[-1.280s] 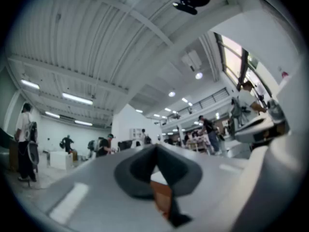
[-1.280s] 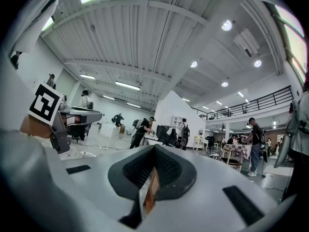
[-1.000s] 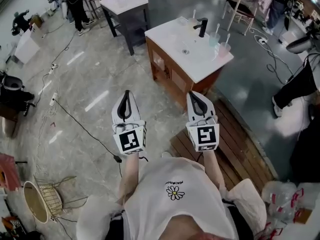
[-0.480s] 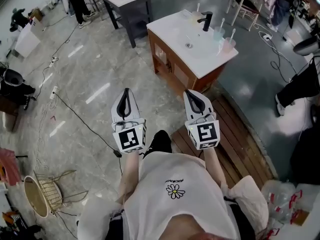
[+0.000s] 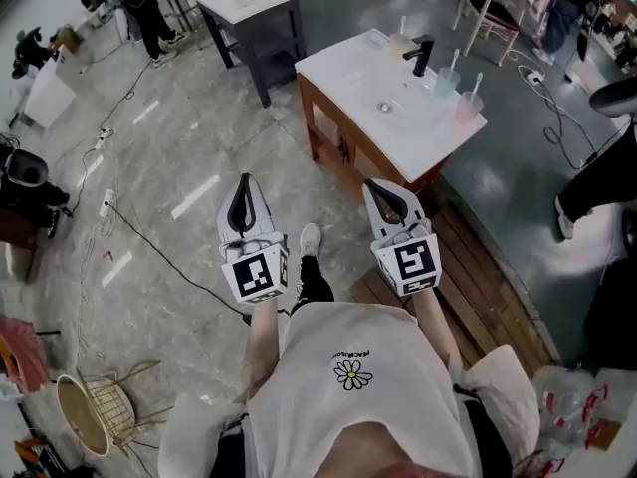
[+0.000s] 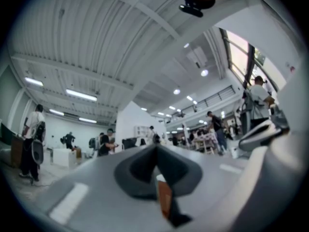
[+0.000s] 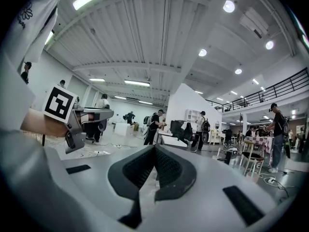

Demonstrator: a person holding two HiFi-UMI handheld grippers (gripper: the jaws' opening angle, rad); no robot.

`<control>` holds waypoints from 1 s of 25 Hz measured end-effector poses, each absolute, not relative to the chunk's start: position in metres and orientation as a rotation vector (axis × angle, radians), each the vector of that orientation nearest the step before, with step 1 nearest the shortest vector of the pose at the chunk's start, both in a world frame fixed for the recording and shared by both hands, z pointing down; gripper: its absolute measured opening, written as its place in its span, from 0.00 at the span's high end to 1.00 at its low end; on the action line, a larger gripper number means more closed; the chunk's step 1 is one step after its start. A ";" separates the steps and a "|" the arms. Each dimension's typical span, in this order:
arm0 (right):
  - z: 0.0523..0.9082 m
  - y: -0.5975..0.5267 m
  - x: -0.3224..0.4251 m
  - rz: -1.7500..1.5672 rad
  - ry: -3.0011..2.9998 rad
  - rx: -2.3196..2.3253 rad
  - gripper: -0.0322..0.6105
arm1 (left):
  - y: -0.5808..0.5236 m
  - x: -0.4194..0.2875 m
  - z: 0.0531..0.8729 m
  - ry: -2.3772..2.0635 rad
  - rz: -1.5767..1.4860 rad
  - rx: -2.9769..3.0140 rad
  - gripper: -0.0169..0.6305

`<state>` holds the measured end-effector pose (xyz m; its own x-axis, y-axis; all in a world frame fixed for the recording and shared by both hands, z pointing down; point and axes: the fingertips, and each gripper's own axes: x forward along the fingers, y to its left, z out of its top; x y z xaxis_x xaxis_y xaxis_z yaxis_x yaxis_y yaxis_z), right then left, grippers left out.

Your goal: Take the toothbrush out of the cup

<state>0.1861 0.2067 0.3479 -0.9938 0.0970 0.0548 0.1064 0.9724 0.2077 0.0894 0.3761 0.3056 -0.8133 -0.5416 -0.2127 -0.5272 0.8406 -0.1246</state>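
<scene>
Holding the left gripper (image 5: 248, 185) and right gripper (image 5: 372, 189) before the chest, jaws pressed together and empty, the person stands well apart from the counter (image 5: 348, 68), so the toothbrush (image 5: 475, 85), upright in its cup (image 5: 468, 109), seems out of reach

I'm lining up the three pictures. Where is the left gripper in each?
Head view: left gripper, left of centre, jaws shut.
Left gripper view: left gripper fills the bottom, jaws together.
Right gripper view: left gripper at the left edge, side-on.
Shared landmark: white partition, in the background of both gripper views; not in the head view.
</scene>
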 end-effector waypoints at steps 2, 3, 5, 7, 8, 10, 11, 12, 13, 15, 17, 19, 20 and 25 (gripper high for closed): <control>0.348 0.200 0.160 -0.323 -3.072 -0.141 0.95 | 0.374 0.061 0.304 2.774 -0.104 -0.814 0.96; 0.348 0.196 0.146 -0.315 -3.072 -0.128 0.95 | 0.371 0.047 0.304 2.775 -0.109 -0.821 0.96; 0.347 0.184 0.117 -0.302 -3.071 -0.085 0.95 | 0.360 0.016 0.304 2.773 -0.096 -0.863 0.96; 0.342 0.167 0.086 -0.275 -3.073 -0.020 0.95 | 0.344 -0.017 0.301 2.765 -0.068 -0.917 0.97; 0.339 0.159 0.071 -0.255 -3.078 0.012 0.95 | 0.335 -0.035 0.297 2.756 -0.059 -0.941 0.97; 0.330 0.144 0.041 -0.225 -3.088 0.059 0.95 | 0.317 -0.069 0.285 2.723 -0.054 -0.989 0.97; 0.326 0.136 0.027 -0.217 -3.090 0.081 0.95 | 0.308 -0.085 0.280 2.701 -0.053 -1.011 0.97; 0.323 0.128 0.012 -0.211 -3.091 0.107 0.95 | 0.299 -0.101 0.274 2.682 -0.052 -1.031 0.97; 0.320 0.120 -0.003 -0.201 -3.090 0.138 0.95 | 0.292 -0.117 0.270 2.668 -0.053 -1.048 0.97; 0.316 0.105 -0.030 -0.175 -3.086 0.203 0.95 | 0.279 -0.148 0.267 2.658 -0.057 -1.085 0.96; 0.314 0.091 -0.054 -0.159 -3.080 0.259 0.95 | 0.268 -0.178 0.271 2.659 -0.061 -1.123 0.96; 0.311 0.080 -0.076 -0.155 -3.077 0.302 0.95 | 0.257 -0.207 0.276 2.663 -0.062 -1.149 0.97; 0.311 0.075 -0.084 -0.154 -3.074 0.322 0.95 | 0.251 -0.221 0.278 2.663 -0.063 -1.158 0.96; 0.321 0.055 -0.100 -0.114 -3.024 0.420 0.95 | 0.220 -0.251 0.291 2.648 -0.081 -1.243 0.96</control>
